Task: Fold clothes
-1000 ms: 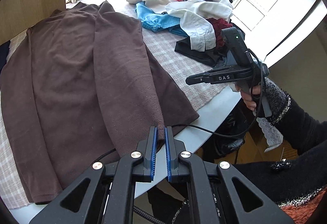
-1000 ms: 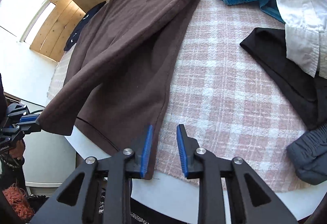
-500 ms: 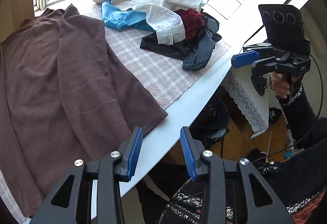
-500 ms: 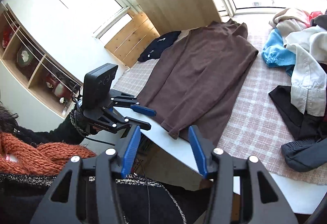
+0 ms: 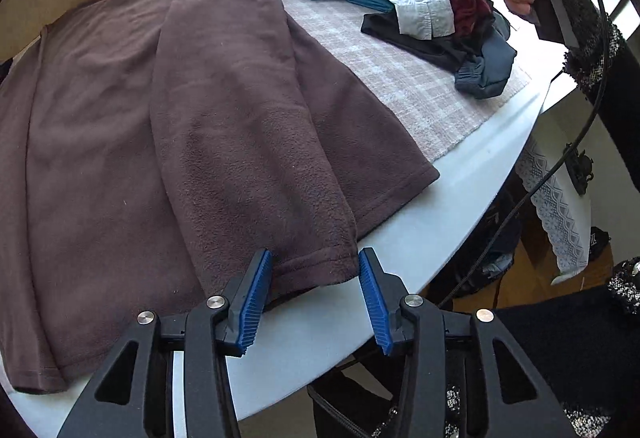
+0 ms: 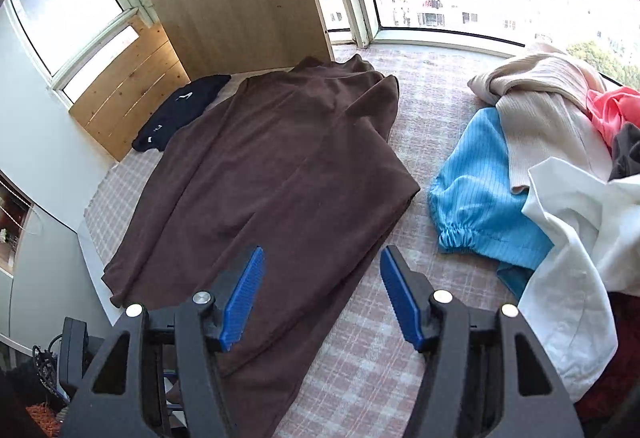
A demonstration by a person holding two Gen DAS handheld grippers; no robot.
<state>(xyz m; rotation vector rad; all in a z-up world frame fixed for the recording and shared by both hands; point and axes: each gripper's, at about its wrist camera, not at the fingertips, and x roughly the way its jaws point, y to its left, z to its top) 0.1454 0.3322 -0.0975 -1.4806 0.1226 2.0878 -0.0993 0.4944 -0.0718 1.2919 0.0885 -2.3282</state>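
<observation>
Here, brown fleece garment (image 5: 224,126) spread flat on the white counter (image 5: 460,206), left gripper (image 5: 316,294) fingers parted, empty, straddling its hem, right gripper (image 6: 322,294) fingers wide, empty, above the garment.

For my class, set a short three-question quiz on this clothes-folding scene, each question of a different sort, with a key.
1. True or false: the left hand-held gripper has its pads clamped on the brown garment.
2. Multiple choice: which garment lies nearest the brown garment in the pile? A) the blue garment B) the pink garment C) the white shirt
3. Fill in: the small dark garment lies beyond the brown garment, beside the ____ panels.

Key: 1 false, the pads stand apart at its hem; 2 A; 3 wooden.
</observation>
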